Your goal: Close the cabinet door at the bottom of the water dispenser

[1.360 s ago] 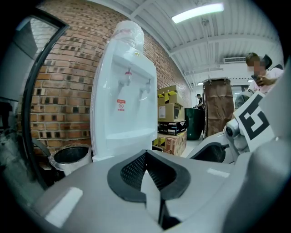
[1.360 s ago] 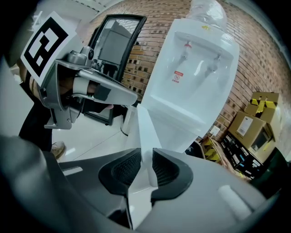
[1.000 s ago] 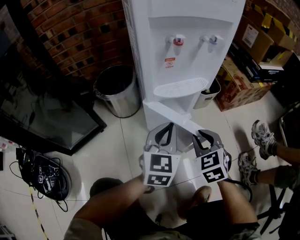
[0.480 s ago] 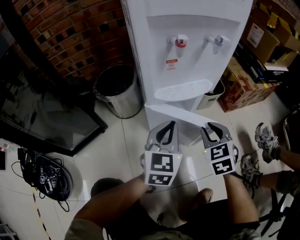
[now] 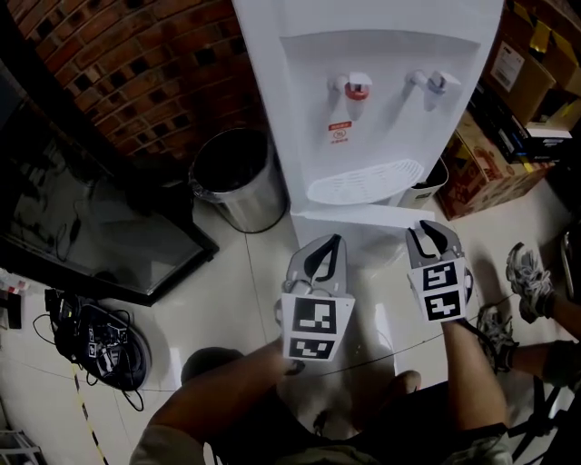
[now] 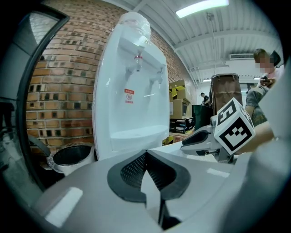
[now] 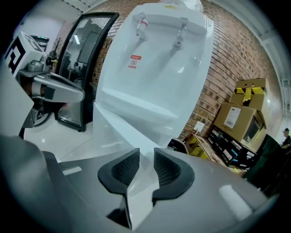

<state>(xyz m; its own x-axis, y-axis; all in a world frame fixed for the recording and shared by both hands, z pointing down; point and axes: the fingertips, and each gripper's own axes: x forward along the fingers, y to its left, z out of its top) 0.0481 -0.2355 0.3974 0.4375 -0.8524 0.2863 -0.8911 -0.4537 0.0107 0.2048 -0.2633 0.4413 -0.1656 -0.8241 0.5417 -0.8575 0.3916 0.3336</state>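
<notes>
Swung inward since half a second ago, the door (image 5: 368, 238) sits nearly flush under the dispenser (image 5: 381, 109), we find. The right gripper (image 7: 146, 160) pinches its free edge to steer it home. The left gripper (image 6: 145, 154), clenched and empty, hangs just short of the door's face.

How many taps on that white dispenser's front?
2. Red-capped white tap at left, plain white tap at right, both on the white water dispenser; none seems hidden.

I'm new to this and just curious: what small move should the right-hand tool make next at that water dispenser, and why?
Probably swing the right gripper toward the water dispenser, pushing the cabinet door shut. Its jaws pinch the door's edge, and the door stands ajar, angled out from the cabinet.
</notes>
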